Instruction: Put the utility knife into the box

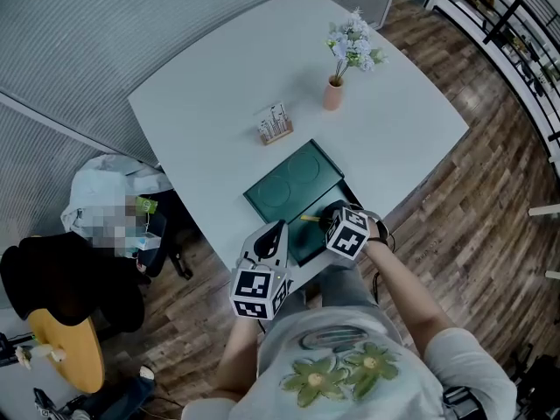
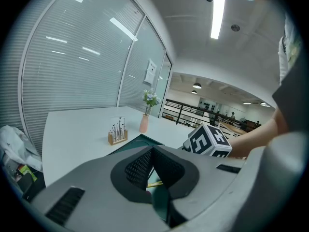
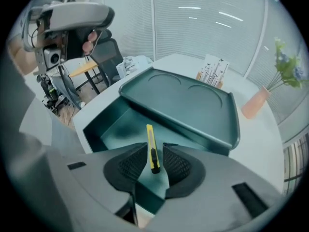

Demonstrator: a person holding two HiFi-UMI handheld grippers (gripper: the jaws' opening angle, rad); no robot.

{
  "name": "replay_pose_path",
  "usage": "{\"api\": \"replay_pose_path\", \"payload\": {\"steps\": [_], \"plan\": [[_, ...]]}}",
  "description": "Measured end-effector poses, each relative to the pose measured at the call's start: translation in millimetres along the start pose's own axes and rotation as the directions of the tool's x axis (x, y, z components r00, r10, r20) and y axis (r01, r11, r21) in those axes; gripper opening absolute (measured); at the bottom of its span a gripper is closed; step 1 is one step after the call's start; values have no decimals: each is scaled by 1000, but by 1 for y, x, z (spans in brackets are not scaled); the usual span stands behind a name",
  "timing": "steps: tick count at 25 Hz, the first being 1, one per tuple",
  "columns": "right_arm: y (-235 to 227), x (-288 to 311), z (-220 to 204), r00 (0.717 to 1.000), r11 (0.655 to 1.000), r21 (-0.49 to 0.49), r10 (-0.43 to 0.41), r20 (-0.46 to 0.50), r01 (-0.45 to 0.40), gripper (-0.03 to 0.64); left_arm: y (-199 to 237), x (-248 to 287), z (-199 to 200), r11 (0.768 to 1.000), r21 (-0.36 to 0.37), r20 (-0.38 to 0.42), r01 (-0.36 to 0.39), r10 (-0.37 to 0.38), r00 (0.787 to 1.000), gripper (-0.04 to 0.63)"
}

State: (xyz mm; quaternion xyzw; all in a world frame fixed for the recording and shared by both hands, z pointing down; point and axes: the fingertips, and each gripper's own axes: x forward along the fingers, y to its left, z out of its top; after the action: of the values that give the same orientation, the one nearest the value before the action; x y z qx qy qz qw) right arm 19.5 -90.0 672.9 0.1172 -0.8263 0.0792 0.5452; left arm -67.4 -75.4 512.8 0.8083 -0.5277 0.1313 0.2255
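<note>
Yellow against dark green is what I go by: the knife (image 3: 152, 153) lies inside the box (image 3: 104, 124), lengthways along its floor, and as far as I can judge it rests there on its own and not in any grip. In the right gripper view it shows between the jaws of the right tongs (image 3: 154, 150), but those jaws stand wide, with a strip of green floor showing on either side of the handle, so the pads are not pressing on it. From the head view the same tongs (image 1: 328, 221) hang over the box (image 1: 302, 239) at the near edge of the table (image 1: 219, 103), and the knife (image 1: 310, 219) is only a thin yellow sliver just beside them. The lid (image 1: 293, 182) is open on the far side of the box, its inner face up. The left tongs (image 1: 278, 230) sit just left of the box; in their own view the left tongs (image 2: 152, 150) are narrow, tips together, with nothing held, and they take no part in the work. A vase (image 1: 333, 93) and a small stand (image 1: 275, 125) are well away on the far part of the table and are no obstacle. By my reading the task's main step is done, since the knife is in the box and free. What is left is small: lift the right tongs straight out without catching the knife or the box wall. The task says nothing about the lid, so I would leave it.
</note>
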Motion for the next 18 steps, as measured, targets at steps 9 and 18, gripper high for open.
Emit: {"api": "replay_pose_path", "payload": {"steps": [9, 18], "plan": [[-1, -50, 23, 984, 990, 142, -50, 168, 26, 106, -2, -5, 10, 1000, 7, 23, 3, -3, 1000, -2], [10, -107, 52, 926, 963, 270, -99, 363, -3, 78, -14, -15, 18, 1000, 6, 45, 23, -23, 999, -2]]}}
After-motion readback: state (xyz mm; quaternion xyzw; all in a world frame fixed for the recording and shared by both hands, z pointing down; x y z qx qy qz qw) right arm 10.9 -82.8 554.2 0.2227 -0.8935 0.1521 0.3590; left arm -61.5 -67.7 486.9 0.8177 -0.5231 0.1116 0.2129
